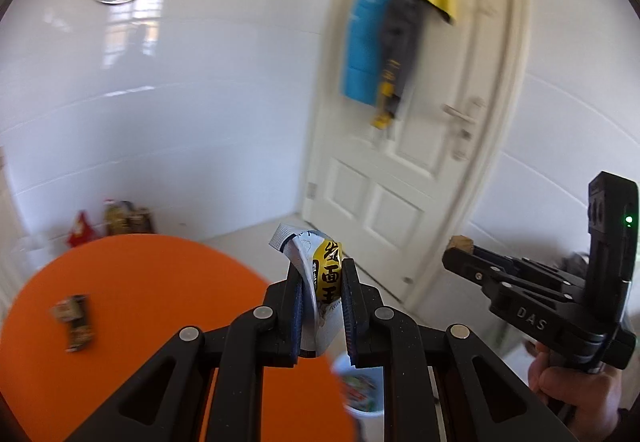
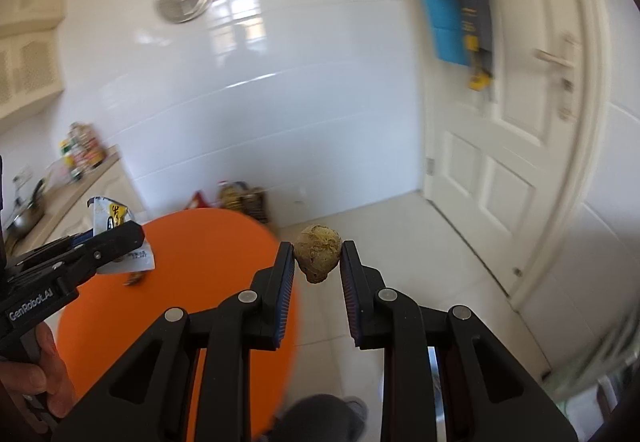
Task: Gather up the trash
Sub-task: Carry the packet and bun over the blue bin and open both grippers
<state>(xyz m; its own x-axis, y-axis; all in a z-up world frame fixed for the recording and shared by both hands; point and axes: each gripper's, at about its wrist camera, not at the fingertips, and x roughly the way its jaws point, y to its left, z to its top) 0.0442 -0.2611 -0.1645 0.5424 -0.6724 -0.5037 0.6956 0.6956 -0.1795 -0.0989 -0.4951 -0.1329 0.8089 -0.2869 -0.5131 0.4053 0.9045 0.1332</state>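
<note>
My left gripper point(image 1: 321, 274) is shut on a white and yellow snack wrapper point(image 1: 326, 282) and holds it in the air past the edge of the round orange table point(image 1: 140, 282). The wrapper also shows in the right wrist view point(image 2: 110, 220), in the left gripper point(image 2: 120, 238). My right gripper point(image 2: 318, 254) is shut on a crumpled brown lump of trash point(image 2: 319, 252), held above the floor. The right gripper also shows in the left wrist view point(image 1: 460, 254). A dark snack wrapper point(image 1: 74, 320) lies on the table at the left.
A paper cup point(image 1: 362, 390) stands below the left gripper, beside the table. A white door point(image 1: 420, 122) with hanging bags is ahead. Bags point(image 2: 240, 198) sit on the floor against the white tiled wall. A kitchen counter point(image 2: 52, 186) with bottles is at the left.
</note>
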